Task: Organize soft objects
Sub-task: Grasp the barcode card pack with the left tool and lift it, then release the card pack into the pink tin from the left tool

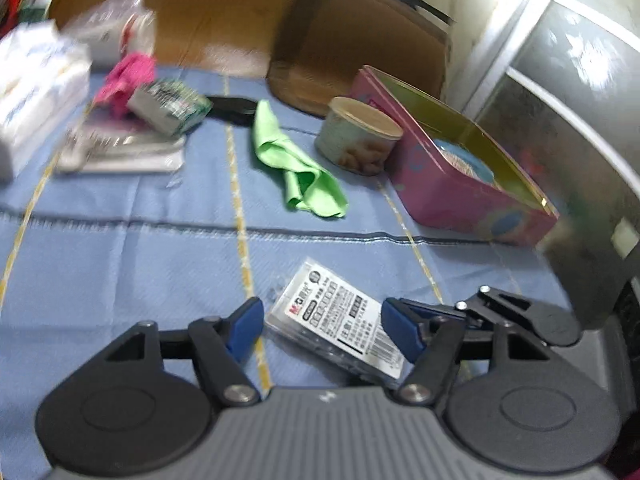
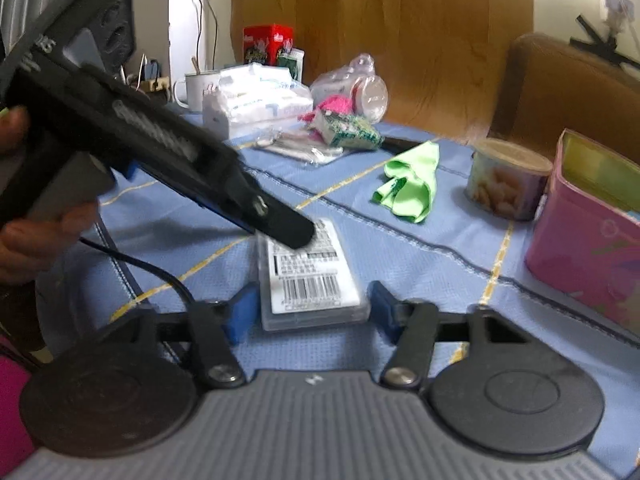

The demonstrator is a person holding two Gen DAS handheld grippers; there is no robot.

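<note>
A crumpled green cloth (image 1: 296, 164) (image 2: 412, 188) lies mid-table on the blue tablecloth. Farther back, a pink cloth (image 1: 128, 76) (image 2: 332, 104) sits bunched against a green-and-white packet (image 1: 172, 106) (image 2: 348, 130). A clear plastic case with a barcode label (image 1: 336, 332) (image 2: 308, 280) lies flat between both grippers. My left gripper (image 1: 324, 328) is open around the case. My right gripper (image 2: 312, 308) straddles the case's near end, open, with thin gaps at its pads. In the right wrist view the left gripper (image 2: 296, 234), held by a hand (image 2: 24, 236), reaches over the case's far end.
An open pink tin box (image 1: 460, 188) (image 2: 588, 248) and a round tin (image 1: 356, 136) (image 2: 504, 184) stand at the right. Tissue packs (image 1: 36, 92) (image 2: 256, 100), a plastic bag (image 1: 116, 20) and a mug (image 2: 196, 88) crowd the far left. A brown chair (image 1: 360, 36) stands behind the table.
</note>
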